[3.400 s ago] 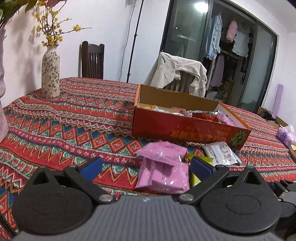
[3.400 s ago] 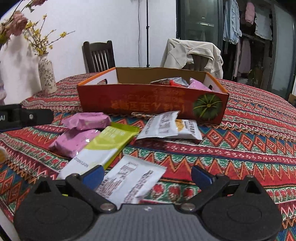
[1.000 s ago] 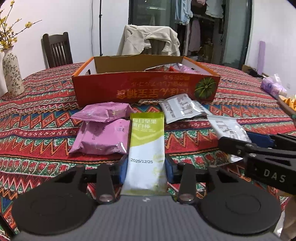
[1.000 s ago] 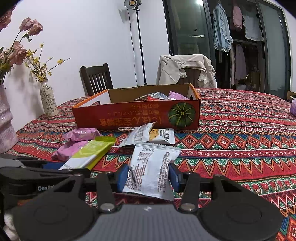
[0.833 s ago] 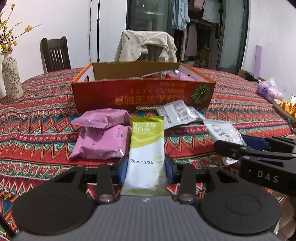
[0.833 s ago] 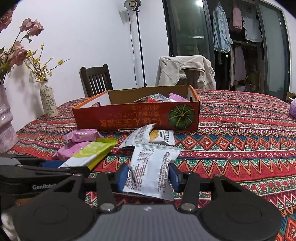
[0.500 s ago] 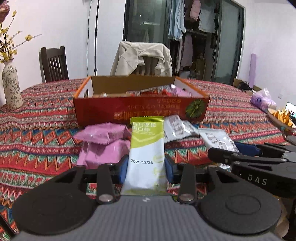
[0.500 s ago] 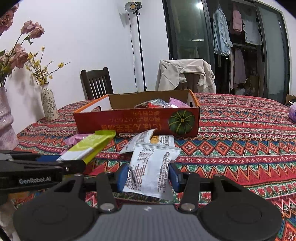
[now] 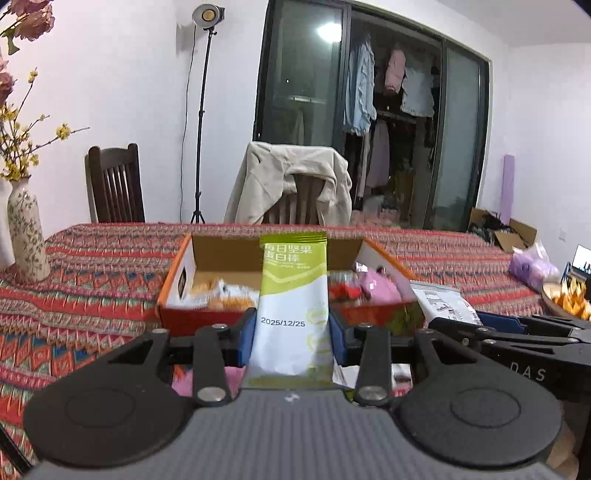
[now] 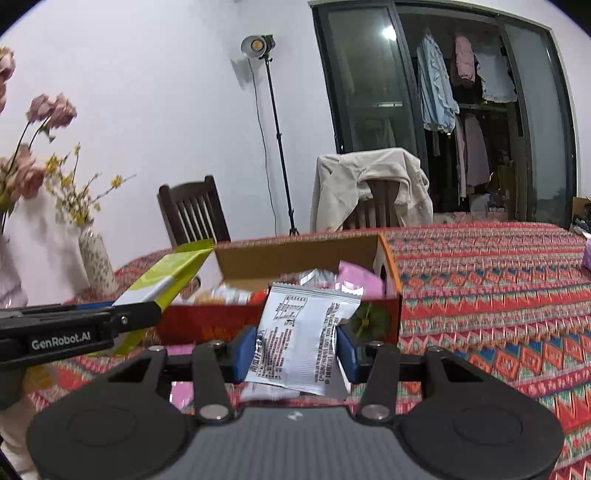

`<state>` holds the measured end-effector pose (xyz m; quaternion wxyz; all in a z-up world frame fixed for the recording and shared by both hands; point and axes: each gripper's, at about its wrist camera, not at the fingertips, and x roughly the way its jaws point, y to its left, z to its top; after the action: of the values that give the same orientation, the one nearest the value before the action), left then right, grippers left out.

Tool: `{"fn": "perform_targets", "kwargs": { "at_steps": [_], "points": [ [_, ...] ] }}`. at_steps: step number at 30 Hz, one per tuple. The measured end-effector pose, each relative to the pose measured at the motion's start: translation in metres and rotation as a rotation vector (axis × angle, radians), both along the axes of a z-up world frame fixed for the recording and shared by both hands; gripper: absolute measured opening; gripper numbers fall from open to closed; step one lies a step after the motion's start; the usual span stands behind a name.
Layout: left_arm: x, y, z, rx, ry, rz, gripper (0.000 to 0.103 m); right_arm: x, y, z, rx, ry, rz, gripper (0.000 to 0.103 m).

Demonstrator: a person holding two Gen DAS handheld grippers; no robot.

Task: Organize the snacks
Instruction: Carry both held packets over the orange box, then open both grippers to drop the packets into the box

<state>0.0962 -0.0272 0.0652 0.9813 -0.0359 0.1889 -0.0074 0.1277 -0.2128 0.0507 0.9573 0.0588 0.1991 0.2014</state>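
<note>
The left hand-held gripper (image 9: 292, 332) pinches a green-and-white snack bar packet (image 9: 293, 295) by its lower part, its blue pads pressed against both long edges; the packet stands upright off the surface, its green top reaching in front of the far wall of the box. The date 2025/12/25 is printed across its white middle. The right hand-held gripper (image 10: 295, 349) pinches a white snack sachet (image 10: 303, 332) covered in small print — the sachet is creased between the blue pads and also held clear of the surface, tilted slightly.

In the right wrist view the left hand-held gripper comes in from the left edge with the green packet (image 10: 166, 284) slanting upward toward the box; in the left wrist view the right hand-held gripper (image 9: 491, 325) enters from the right with its white sachet (image 9: 443, 302).

Just beyond both stands an open red cardboard box (image 9: 207, 315) with an orange rim and a green pumpkin picture on its near wall (image 10: 369, 321). Inside lie several snacks: orange-and-white packs at the left, a red one in the middle and a pink packet (image 10: 358, 280) at the right. A pink packet (image 10: 181, 393) shows on the surface below the right hand-held gripper — mostly hidden.

The surface is covered by a red patterned tablecloth (image 10: 480, 280). A flowered vase (image 9: 26, 236) with yellow blossoms stands at its left end. Behind are a dark wooden chair (image 9: 114, 184), a chair draped with a beige jacket (image 9: 291, 181) and a lamp on a stand (image 9: 205, 14).
</note>
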Motion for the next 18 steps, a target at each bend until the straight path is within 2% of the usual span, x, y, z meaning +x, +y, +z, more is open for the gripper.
{"fn": "perform_targets", "kwargs": {
  "at_steps": [12,18],
  "points": [
    [0.07,0.018,0.032,-0.026,-0.017,0.061,0.041,0.081,0.019,0.027,0.028,-0.017,-0.047,0.046],
    [0.113,0.034,0.03,-0.03,-0.007,0.111,0.041,0.122,0.035,0.024,0.009,0.002,-0.069,0.046]
  ]
}}
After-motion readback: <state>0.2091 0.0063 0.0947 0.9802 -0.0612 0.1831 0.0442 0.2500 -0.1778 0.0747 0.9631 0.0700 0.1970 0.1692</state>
